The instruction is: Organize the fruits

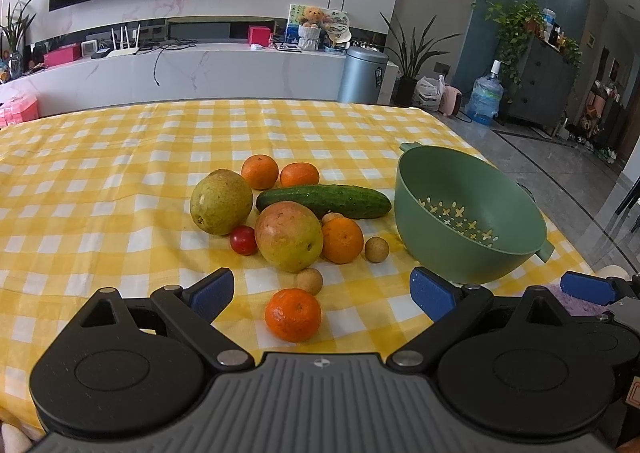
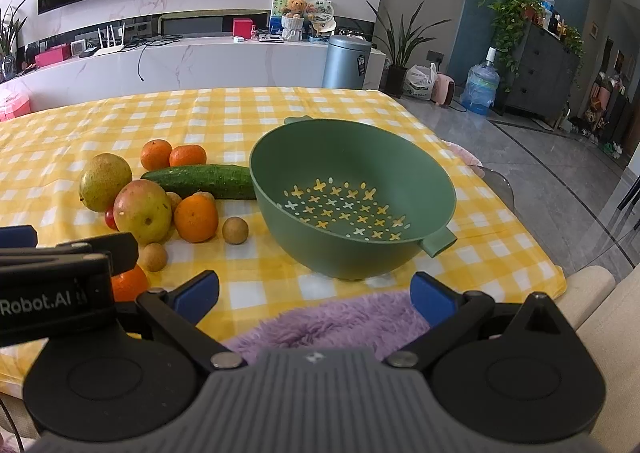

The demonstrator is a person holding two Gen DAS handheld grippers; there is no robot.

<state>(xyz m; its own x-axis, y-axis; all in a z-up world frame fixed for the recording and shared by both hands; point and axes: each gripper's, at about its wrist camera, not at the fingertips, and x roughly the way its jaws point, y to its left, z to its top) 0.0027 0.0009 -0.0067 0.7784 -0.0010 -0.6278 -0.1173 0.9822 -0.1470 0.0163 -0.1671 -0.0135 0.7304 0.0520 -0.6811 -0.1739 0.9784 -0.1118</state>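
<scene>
1. Living room with a wall television, a white marble media shelf and potted plants behind a table under a yellow checked tablecloth point(image 1: 120, 157).
2. Toward the left of the cloth's middle: a loose cluster of produce, all lying on the cloth, none yet in the bowl.
3. Counted left to right: one green pear point(image 1: 221, 201); one small red cherry tomato point(image 1: 243, 240) touching it; one blushed mango-like fruit point(image 1: 289, 236); one dark cucumber point(image 1: 323, 201) lying crosswise behind.
4. Four tangerines: two at the back point(image 1: 259, 171) point(image 1: 299, 174), one beside the mango-like fruit point(image 1: 342, 240), one nearest the camera point(image 1: 293, 315).
5. Three small tan longans seen clearly point(image 1: 309, 281) point(image 1: 376, 249) point(image 1: 332, 217), a possible fourth tucked in the cluster in the right wrist view.
6. Likely handling: tangerines light, slightly soft, best pinched across the widest part; longans tiny, round, prone to rolling; tomato fragile; pear and mango-like fruit heavier, smooth, slippery.
7. Left gripper point(image 1: 322, 291) spread wide, holding nothing, nearest tangerine between its blue pads.
8. Toward the right edge: one empty green colander bowl point(image 2: 432, 177), tilted toward the camera, cross-shaped holes in its floor.
9. Right gripper point(image 2: 314, 295) also spread wide and empty, low at the near edge over a purple fluffy fabric point(image 2: 332, 323), facing the bowl.
</scene>
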